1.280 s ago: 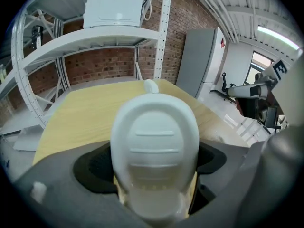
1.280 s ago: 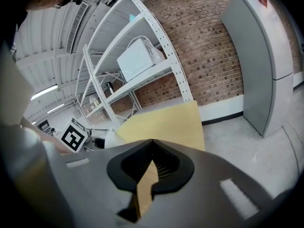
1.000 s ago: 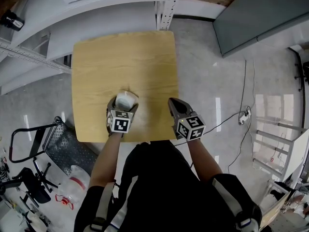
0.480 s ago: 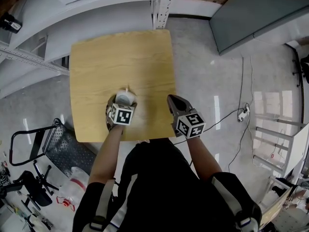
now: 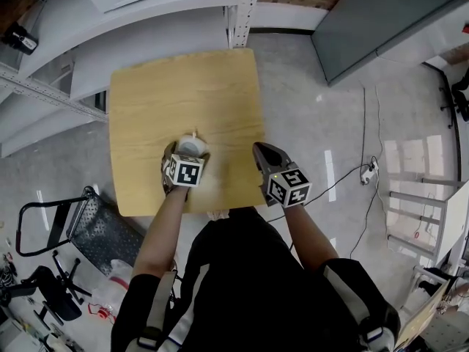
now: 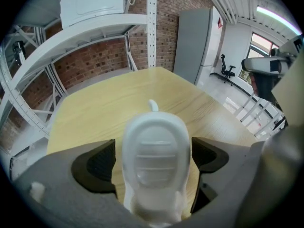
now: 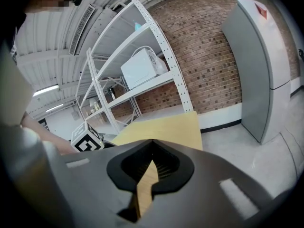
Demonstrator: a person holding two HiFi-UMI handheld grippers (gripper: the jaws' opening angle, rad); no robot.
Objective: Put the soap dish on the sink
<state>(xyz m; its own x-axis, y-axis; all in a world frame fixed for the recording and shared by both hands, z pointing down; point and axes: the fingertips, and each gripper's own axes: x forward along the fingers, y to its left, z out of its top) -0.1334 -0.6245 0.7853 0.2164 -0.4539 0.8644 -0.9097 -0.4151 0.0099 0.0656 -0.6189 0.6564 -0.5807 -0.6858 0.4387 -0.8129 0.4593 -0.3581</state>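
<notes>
So, the soap dish was seen lying on the table right between the jaws of the left gripper, which were being opened off it, its long axis lined up with them, while the right gripper was held shut and empty further off.
</notes>
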